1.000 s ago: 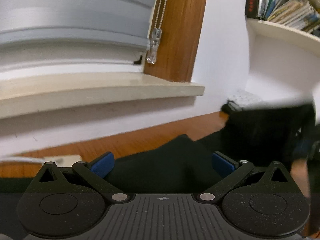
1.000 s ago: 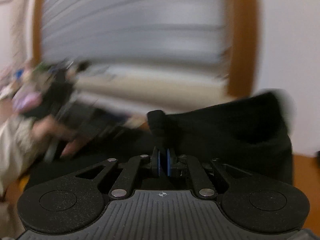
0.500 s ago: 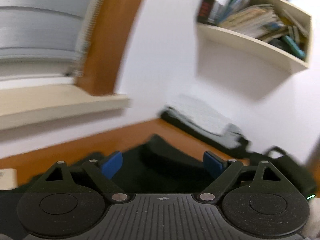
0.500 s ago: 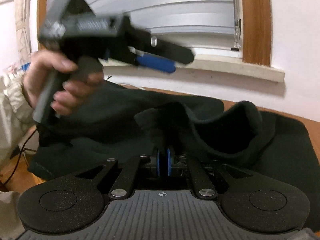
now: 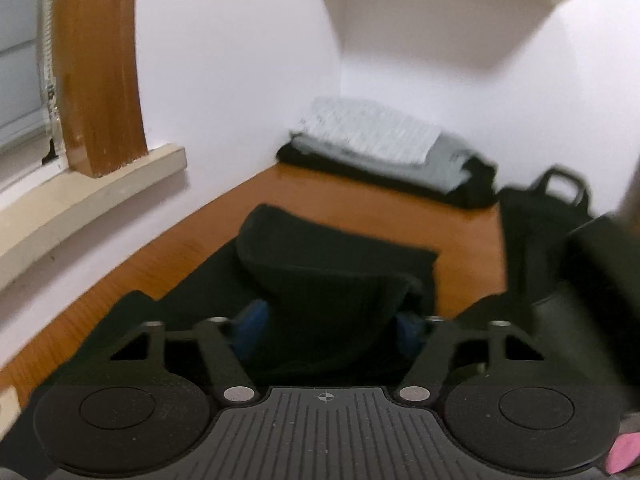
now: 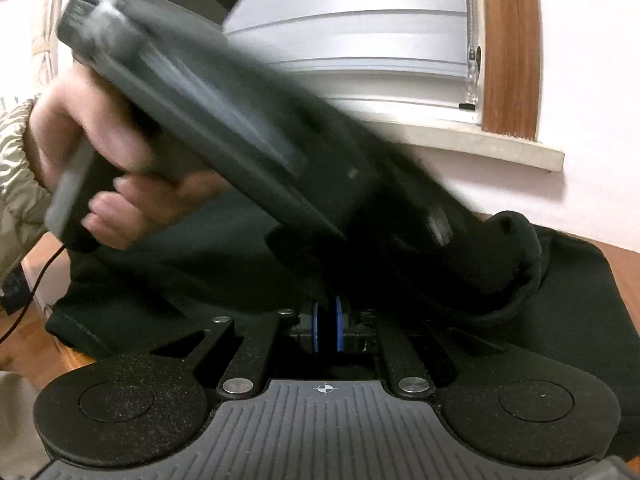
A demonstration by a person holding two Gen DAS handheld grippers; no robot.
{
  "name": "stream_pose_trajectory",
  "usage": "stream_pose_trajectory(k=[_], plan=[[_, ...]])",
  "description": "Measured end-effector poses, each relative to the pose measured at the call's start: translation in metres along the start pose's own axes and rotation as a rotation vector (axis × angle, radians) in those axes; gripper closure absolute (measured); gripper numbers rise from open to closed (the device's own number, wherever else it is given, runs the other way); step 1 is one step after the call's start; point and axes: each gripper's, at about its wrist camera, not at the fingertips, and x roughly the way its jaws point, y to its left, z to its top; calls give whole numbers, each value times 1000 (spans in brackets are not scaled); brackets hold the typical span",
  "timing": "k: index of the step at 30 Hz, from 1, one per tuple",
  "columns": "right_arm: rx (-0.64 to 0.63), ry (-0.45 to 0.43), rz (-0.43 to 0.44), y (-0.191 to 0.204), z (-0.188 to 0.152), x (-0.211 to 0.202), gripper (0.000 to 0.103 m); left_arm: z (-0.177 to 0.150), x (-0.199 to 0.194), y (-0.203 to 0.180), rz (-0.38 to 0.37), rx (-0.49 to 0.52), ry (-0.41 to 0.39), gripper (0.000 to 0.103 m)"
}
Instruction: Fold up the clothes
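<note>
Swung across toward the right gripper (image 6: 328, 326), the left gripper (image 5: 330, 330) is closing around a raised fold of the black garment (image 5: 320, 280) lying on the surface (image 5: 360, 208). Right gripper, pressed together, pinches cloth; bite deep before lifting.

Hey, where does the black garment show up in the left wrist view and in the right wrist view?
Left wrist: black garment at lower centre, a raised fold between the left gripper fingers.
Right wrist: it spreads across the middle.
Shared landmark: wooden window frame, top left;, top right.
</note>
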Motion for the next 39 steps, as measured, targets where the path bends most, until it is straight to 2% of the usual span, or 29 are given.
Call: stream_pose_trajectory(k=[2,4,8,11,14,19,24,26,29,31,34,39], plan=[[-2,-5,1,0,0,0,94,1,4,7,-12,-16,1,79],[-12,-20,-2,0,2,-2,94,5,3,14,-9,-34,-22,100],[-31,-91,-20,-1,18,-20,95,24,-19,34,24,-73,-109,100],[-45,-183,-17,-5,47,-46,95,52,-62,56,28,-136,-197,100],[-98,-280,-16,-3,93,-72,95,83,-111,75,48,-176,-275,100],[-203,-432,31,18,179,-105,95,123,-201,94,155,-200,-376,100],[-214,-583,118,51,255,-129,95,137,-302,112,279,-223,-489,100],[-212,-613,177,71,276,-125,95,124,-340,123,316,-254,-534,100],[-204,-619,276,106,293,-109,95,82,-376,147,342,-331,-562,100],[-206,-576,343,129,296,-83,95,49,-385,164,362,-385,-550,100],[-225,-498,397,164,290,-48,95,-3,-384,188,378,-470,-513,100],[-244,-350,429,209,268,12,95,-94,-376,224,405,-608,-435,100]])
